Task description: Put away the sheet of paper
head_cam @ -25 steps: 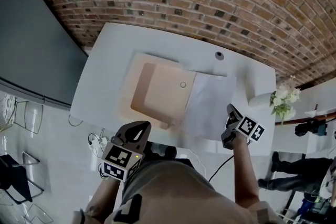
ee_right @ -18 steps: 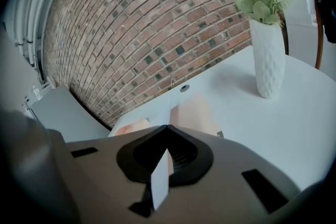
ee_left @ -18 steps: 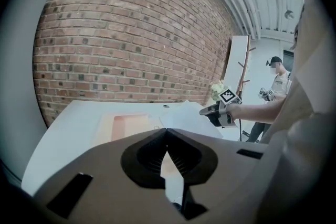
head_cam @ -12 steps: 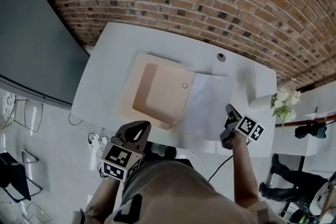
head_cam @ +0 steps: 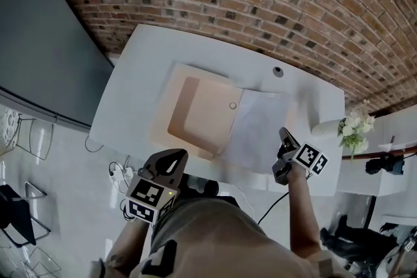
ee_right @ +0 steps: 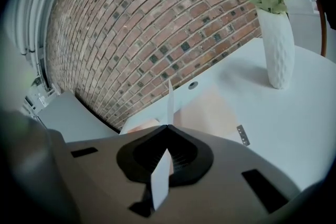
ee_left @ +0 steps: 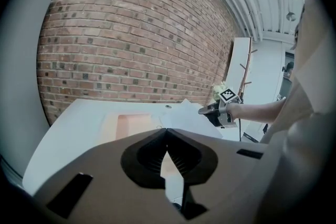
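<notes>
Sheet of paper (head_cam: 258, 133) clamped in right gripper (ee_right: 168, 126); left gripper (ee_left: 167, 130) closed.

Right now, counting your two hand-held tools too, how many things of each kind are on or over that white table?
grippers: 2 (left gripper, fingers shut on nothing; right gripper, fingers shut on the paper)
sheet of paper: 1
peach folder: 1
vase of flowers: 1
small grey strip: 1
Total: 6
</notes>
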### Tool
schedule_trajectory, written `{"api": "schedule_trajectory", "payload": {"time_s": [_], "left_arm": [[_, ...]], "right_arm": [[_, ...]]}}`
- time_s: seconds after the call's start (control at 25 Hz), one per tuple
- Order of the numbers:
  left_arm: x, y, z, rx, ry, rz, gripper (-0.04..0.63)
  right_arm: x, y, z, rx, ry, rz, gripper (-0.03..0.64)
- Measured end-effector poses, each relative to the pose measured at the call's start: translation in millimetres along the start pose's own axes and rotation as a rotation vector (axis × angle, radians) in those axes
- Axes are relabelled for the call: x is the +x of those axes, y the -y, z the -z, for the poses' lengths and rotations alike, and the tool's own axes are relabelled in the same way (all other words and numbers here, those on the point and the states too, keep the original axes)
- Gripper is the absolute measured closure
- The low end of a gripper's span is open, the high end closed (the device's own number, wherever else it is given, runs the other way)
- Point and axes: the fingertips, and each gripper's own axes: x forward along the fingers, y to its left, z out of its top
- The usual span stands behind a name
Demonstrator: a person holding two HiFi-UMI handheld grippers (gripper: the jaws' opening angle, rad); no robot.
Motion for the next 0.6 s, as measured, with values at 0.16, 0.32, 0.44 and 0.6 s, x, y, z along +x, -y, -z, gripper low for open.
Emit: {"api": "schedule_trajectory", "payload": {"time_s": [0.16,0.32,0.44,0.6], "left_arm": [[-2,-3,1,-0.005,0.004,-0.009,0.581],[-4,-5,1,-0.004,0.003,-0.008,0.581],[-6,-7,2,-0.008,0.004,-0.011,0.581],[-7,-9,4,-0.017,0.005,-0.016,0.581]], "right_arm": [[4,-11,5,-0.005,-0.012,-0.022,0.594],[7,-21,6,-0.009,-0.011,-0.037,0.594],[8,-28,5,-0.009,-0.007,-0.051,0.594],[8,-41,0,-0.004,0.005,-0.082,0.594]]}}
